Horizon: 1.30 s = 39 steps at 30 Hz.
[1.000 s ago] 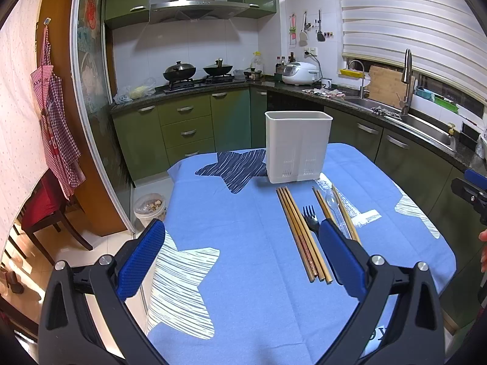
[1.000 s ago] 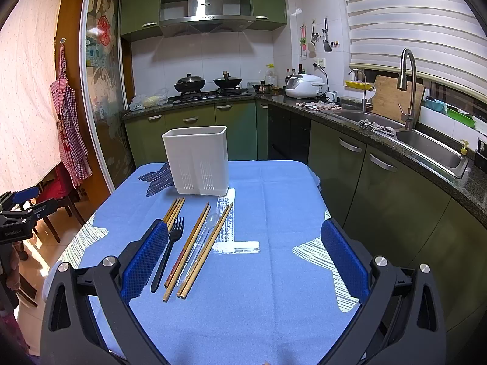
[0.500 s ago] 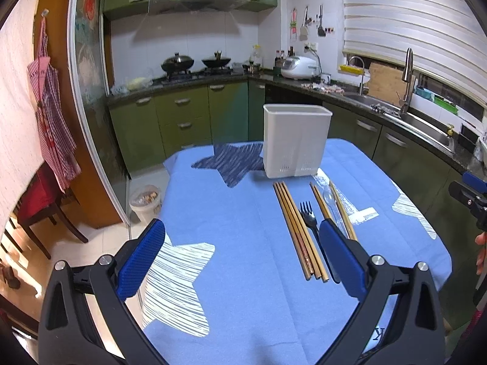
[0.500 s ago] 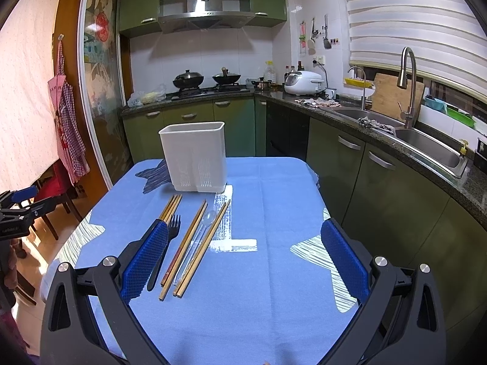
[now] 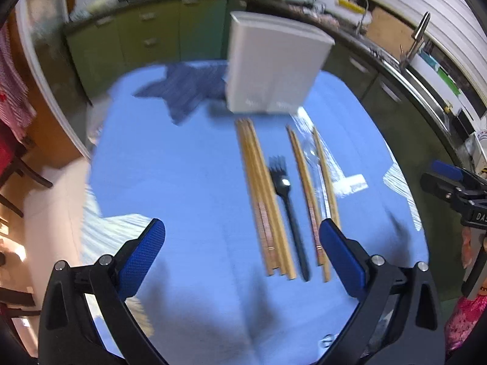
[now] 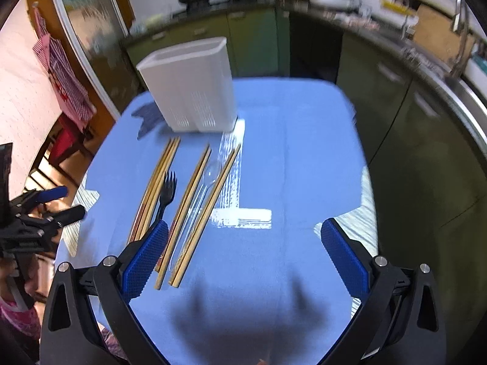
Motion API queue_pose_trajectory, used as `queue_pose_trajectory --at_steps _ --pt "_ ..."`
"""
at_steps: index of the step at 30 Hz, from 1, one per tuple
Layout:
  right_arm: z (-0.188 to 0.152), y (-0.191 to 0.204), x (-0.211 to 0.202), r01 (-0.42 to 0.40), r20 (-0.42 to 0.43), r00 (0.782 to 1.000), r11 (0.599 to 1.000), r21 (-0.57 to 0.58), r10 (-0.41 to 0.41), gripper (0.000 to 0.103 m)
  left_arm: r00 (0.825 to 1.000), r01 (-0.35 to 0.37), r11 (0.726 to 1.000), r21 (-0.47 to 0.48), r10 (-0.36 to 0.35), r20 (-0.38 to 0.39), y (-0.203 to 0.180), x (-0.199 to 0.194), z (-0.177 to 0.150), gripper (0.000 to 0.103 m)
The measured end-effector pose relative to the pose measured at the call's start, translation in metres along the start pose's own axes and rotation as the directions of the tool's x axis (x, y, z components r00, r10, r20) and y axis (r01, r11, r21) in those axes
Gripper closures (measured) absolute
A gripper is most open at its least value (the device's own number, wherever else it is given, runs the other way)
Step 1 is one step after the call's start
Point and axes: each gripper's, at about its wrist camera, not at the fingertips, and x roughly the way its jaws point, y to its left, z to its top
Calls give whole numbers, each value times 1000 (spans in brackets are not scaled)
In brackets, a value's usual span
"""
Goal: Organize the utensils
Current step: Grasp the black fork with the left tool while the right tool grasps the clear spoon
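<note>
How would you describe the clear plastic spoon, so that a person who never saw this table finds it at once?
Start at the white utensil holder standing on the blue tablecloth. In front of it lie rows of wooden chopsticks and a black fork. The clear spoon lies between the two chopstick groups farthest from the fork, the only see-through piece.

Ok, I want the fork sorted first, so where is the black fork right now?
The black fork lies flat on the blue tablecloth, in front of the white utensil holder, between the left chopstick bundle and the right chopsticks, tines toward the holder.
</note>
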Motion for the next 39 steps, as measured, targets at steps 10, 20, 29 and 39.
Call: queue_pose_trajectory --at_steps 10,20,29,39 --pt "23 -27 41 33 -96 995 998 62 -27 15 984 13 999 44 -5 -176 -56 55 27 28" --pt "21 -26 52 2 -119 993 999 40 3 15 952 -53 998 26 58 -301 -65 87 25 65" --pt "19 -20 44 -21 -92 996 1000 14 22 15 939 -88 996 21 90 -333 -74 100 26 76" --pt "16 -25 43 -36 -84 996 999 8 36 15 927 -142 990 7 135 -349 -69 114 30 88"
